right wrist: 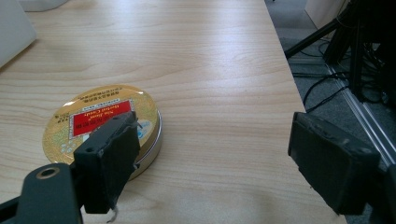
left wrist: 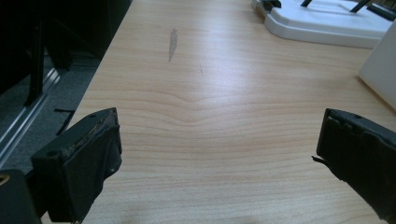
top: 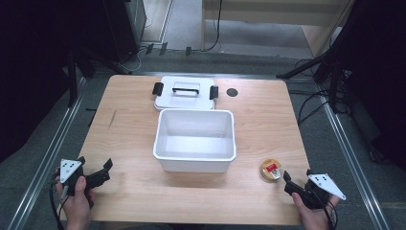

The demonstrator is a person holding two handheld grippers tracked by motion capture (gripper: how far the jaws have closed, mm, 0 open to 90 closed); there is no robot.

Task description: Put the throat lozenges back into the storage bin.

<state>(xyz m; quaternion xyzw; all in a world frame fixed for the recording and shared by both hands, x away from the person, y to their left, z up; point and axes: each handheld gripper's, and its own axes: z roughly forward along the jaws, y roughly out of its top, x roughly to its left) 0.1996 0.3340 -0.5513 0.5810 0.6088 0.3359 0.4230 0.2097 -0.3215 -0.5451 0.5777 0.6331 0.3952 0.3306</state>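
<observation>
A round gold tin (top: 271, 169) with a red label lies flat on the wooden table (top: 129, 139), right of a white open bin (top: 195, 139). The bin's white lid (top: 185, 93) with black handle and clips lies behind it. My right gripper (top: 293, 181) is open at the front right corner, just right of the tin (right wrist: 100, 123); its left jaw overlaps the tin's edge in the right gripper view, with nothing between the jaws (right wrist: 217, 158). My left gripper (top: 98, 172) rests open near the front left corner over bare wood (left wrist: 217, 149).
A small dark hole (top: 232, 92) marks the tabletop right of the lid. Metal rails (top: 52, 143) run along both sides of the table. Tripod legs and cables (top: 325, 72) stand on the floor at the right. The bin's corner (left wrist: 380, 70) and the lid (left wrist: 327, 21) appear in the left gripper view.
</observation>
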